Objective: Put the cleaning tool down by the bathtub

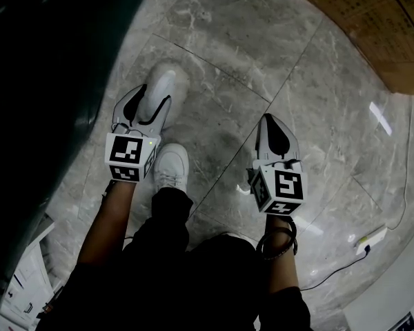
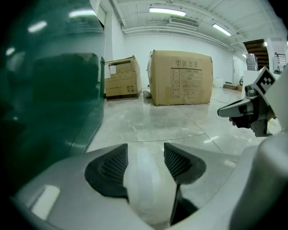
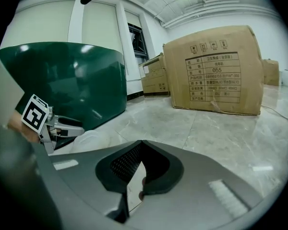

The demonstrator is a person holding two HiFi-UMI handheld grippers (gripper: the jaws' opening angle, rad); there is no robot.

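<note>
Grey veined marble floor tiles [image 1: 262,40] fill the head view, with the curved wall of a dark green bathtub [image 2: 48,95] rising along their left side. The left gripper [image 2: 145,152] is clamped on the white, rounded plastic cleaning tool [image 1: 162,81]. In the left gripper view the ribbed black pads [image 2: 110,169] press on either side of its smooth white body. The tool points forward and away from the person, low over the floor and near the foot of the tub. Whether it touches the tile cannot be told.

The right gripper [image 3: 140,147] is held apart from the left one, further from the tub and over bare floor. Its jaws are together at the tips and nothing sits between them. Each gripper shows at the edge of the other's view, its black-and-white marker cube turned toward the camera.

A white shoe [image 1: 171,165] stands on the floor just behind the left gripper. A large brown cardboard box with printed labels [image 2: 181,78] stands further along the floor, and a smaller brown cardboard box [image 2: 121,78] sits beside it, nearer the tub's far end. A thin dark cable [image 1: 338,267] trails across the tiles on the person's right and ends at a white power strip [image 1: 371,240].
</note>
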